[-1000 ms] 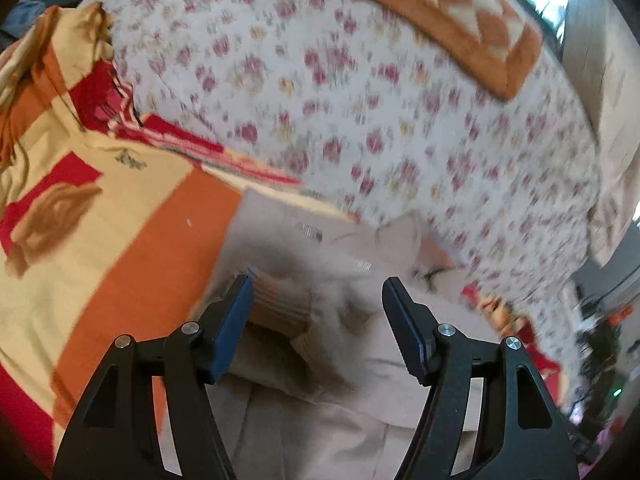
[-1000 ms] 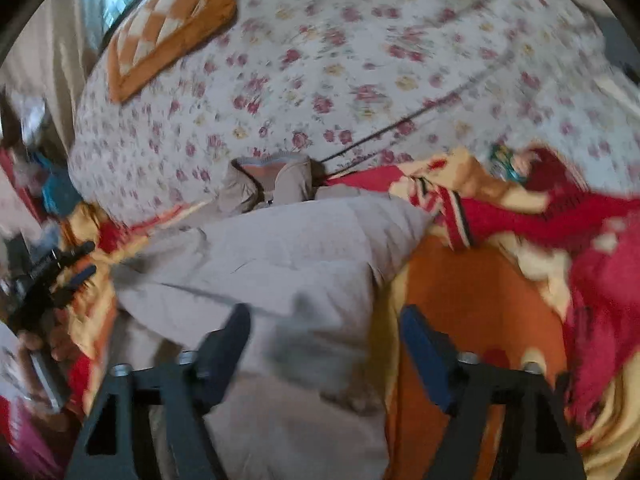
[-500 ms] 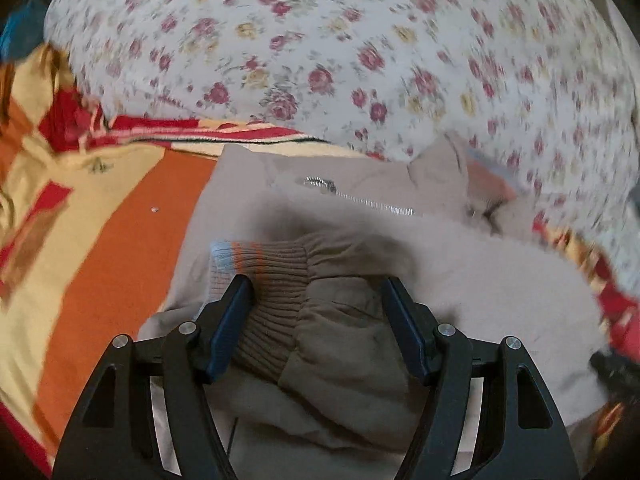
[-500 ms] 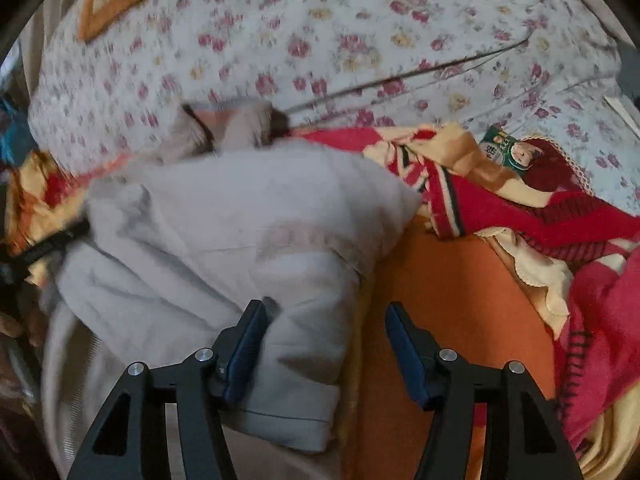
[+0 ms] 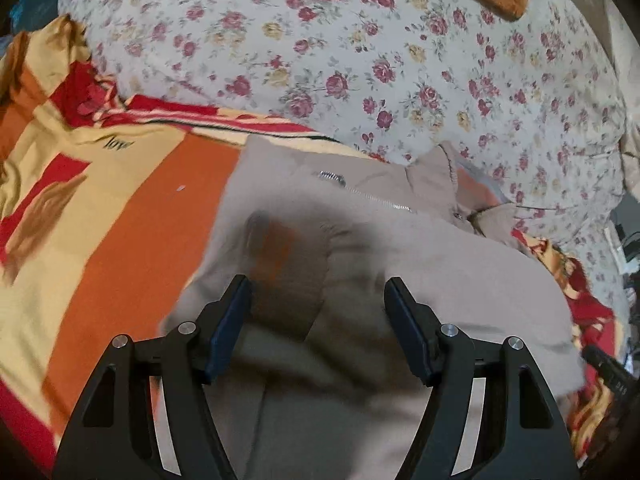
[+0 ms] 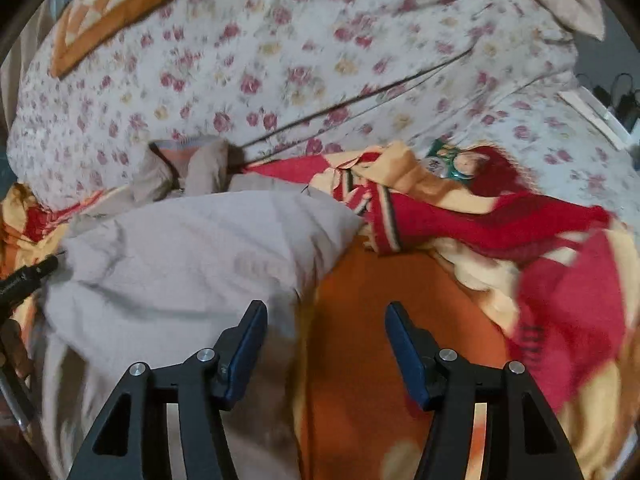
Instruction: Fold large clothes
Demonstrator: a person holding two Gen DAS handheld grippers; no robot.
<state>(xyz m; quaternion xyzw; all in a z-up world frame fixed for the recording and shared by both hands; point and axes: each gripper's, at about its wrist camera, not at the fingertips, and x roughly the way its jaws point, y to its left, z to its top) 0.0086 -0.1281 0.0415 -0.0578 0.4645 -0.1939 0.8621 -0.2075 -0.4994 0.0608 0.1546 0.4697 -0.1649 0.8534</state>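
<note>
1. Both grippers have dropped closer to the jacket (image 5: pixel 400 264) since a second ago; sleeve cuff (image 5: pixel 288 276) now sits between the left gripper (image 5: pixel 318 320) fingers
2. Left jaws open, pads not pressing; right gripper (image 6: pixel 326 344) open, straddling the jacket's edge
3. Jacket lies partly folded on the blanket (image 5: pixel 132 216), collar toward the floral quilt (image 5: pixel 360 60)
4. Sleeve looks folded in; next fold likely
</note>
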